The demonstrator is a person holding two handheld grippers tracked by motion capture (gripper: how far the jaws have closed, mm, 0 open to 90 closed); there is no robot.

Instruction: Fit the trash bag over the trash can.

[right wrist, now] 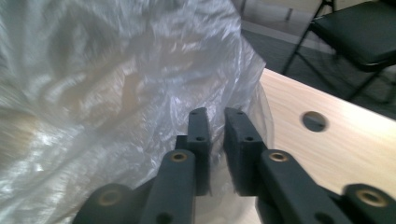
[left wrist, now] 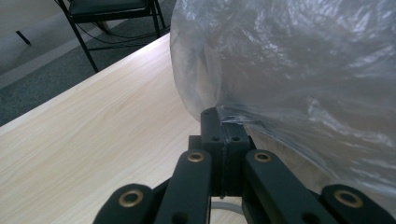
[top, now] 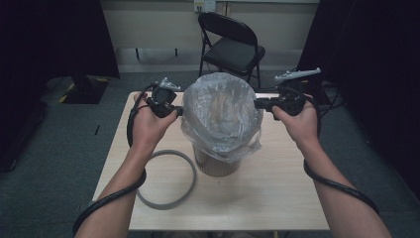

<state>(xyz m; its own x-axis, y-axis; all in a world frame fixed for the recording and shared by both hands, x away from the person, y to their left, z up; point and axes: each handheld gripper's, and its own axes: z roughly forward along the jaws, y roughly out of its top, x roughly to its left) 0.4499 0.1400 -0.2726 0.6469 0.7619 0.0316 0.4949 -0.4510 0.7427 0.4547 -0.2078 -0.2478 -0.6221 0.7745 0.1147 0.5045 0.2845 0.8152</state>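
Nearest the table's [top: 277, 198] front edge, on its left half, a grey ring [top: 166, 178] lies flat on the pale wood, just left of a tan bin [top: 216, 166] and close to it. At the table's middle stands that bin, lined with a clear plastic bag [top: 220, 111] whose crumpled upper part billows out and hangs over the rim on all sides. Beyond the ring, the left gripper [top: 177, 111] meets the bag's left side; in the left gripper view its jaws are clamped tight together with a fold of the film [left wrist: 233, 119] pinched at their tips. On the opposite side, the right gripper [top: 256, 103] reaches the bag's right edge; in the right gripper view its jaws stand a narrow gap apart, with thin plastic [right wrist: 140, 107] lying between and behind them, and whether the pads actually press the film I cannot tell. A round dark hole [right wrist: 314, 121] shows in the tabletop toward the right edge. Past the far edge, on the grey floor, stands a black folding chair [top: 233, 47].
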